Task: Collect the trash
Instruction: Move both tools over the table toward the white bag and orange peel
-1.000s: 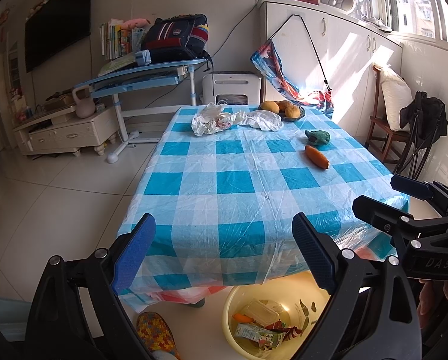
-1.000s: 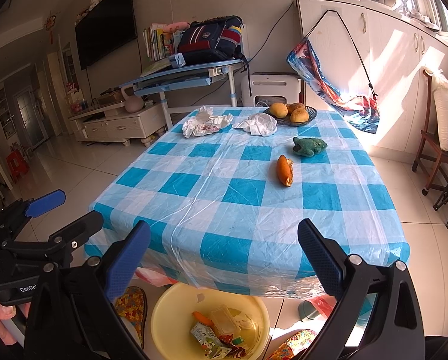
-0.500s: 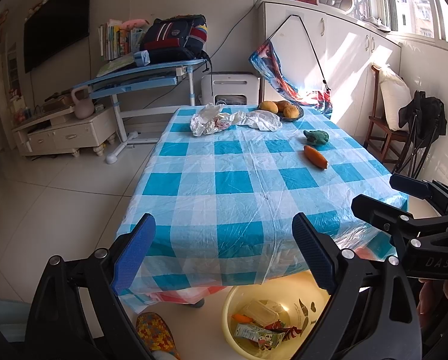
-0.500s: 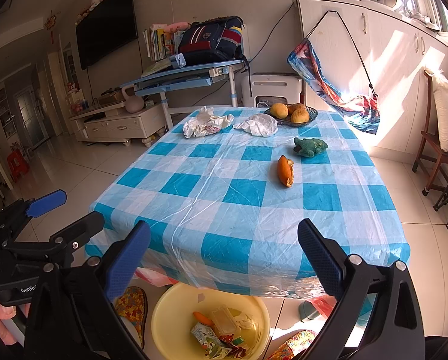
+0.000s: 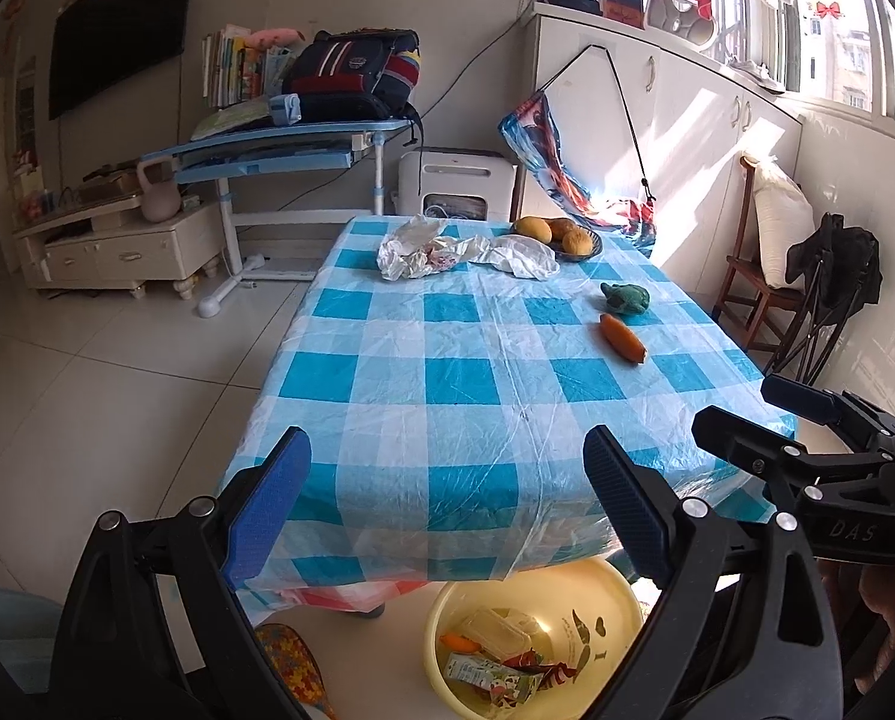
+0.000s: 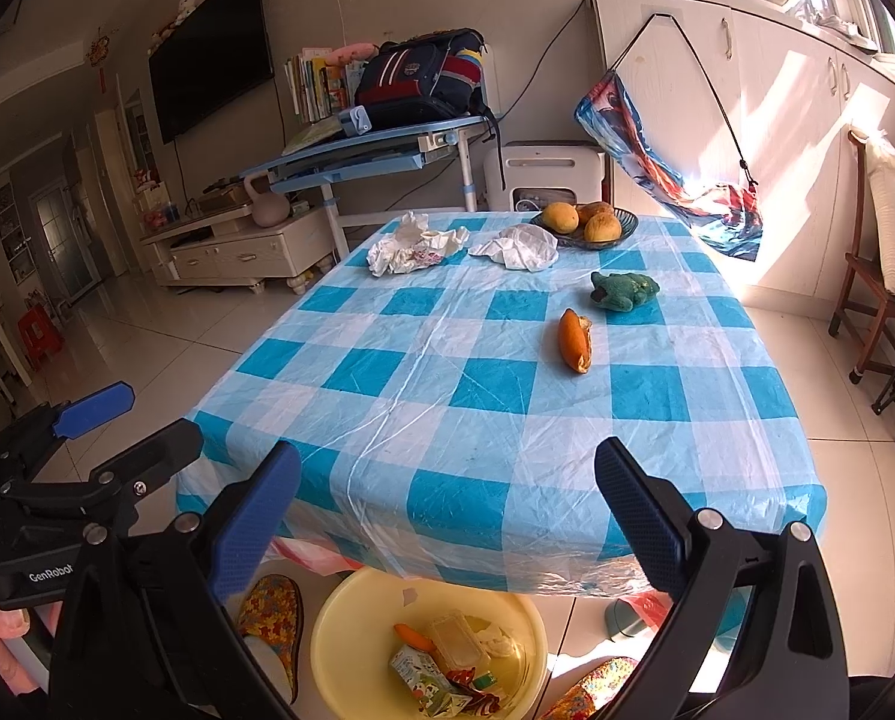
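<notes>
On the blue-checked tablecloth (image 5: 459, 372) lie an orange peel (image 5: 622, 338) (image 6: 574, 341), a crumpled white wrapper (image 5: 414, 249) (image 6: 408, 249) and a white tissue (image 5: 519, 255) (image 6: 518, 247) at the far end. A yellow basin (image 5: 615, 594) (image 6: 339, 618) on the floor under the near edge holds a juice carton, a clear box and scraps. My left gripper (image 5: 441, 510) and right gripper (image 6: 447, 516) both stand open and empty before the table's near edge, over the basin. Each shows beside the other.
A green toy frog (image 5: 626, 299) (image 6: 622, 291) sits by the peel. A dark bowl of fruit (image 5: 558, 234) (image 6: 591, 221) stands at the far end. A wooden chair (image 5: 759, 288) and folded black chair are right; a slipper (image 6: 267, 606) lies by the basin.
Both views have shifted very slightly; the table sits a touch lower in the left wrist view. Both grippers stay open and empty.
</notes>
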Tool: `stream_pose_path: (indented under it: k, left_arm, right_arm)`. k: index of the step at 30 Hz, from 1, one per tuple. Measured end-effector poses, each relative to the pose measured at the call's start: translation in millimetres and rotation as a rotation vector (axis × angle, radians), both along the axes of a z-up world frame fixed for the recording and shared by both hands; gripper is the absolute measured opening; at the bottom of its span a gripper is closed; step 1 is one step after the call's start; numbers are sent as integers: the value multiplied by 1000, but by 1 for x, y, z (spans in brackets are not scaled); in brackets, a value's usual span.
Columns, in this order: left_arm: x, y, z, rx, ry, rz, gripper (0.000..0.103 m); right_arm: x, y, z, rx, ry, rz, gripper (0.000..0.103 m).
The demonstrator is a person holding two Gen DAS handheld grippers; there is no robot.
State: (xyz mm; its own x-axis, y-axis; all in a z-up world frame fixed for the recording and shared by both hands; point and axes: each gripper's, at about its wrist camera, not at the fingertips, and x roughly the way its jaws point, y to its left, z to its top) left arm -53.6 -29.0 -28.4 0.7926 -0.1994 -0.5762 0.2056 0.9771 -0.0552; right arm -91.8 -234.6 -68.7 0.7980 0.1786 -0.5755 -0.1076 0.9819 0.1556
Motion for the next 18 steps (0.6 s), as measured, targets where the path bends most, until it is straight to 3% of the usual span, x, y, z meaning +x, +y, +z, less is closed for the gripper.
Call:
stream_pose_path:
  k: [8,14,18]
  left_arm:
    - [55,12,20,-55,17,-7,89]
    - [134,9,16,-29,54,-51,89]
    - [198,1,-4,5,103,-80,89]
  right_arm:
    - [42,-20,-4,46,104,-29,94]
    - [106,-36,-21,48,246,-28,94]
    - [131,-47,-35,66,296,-36,89]
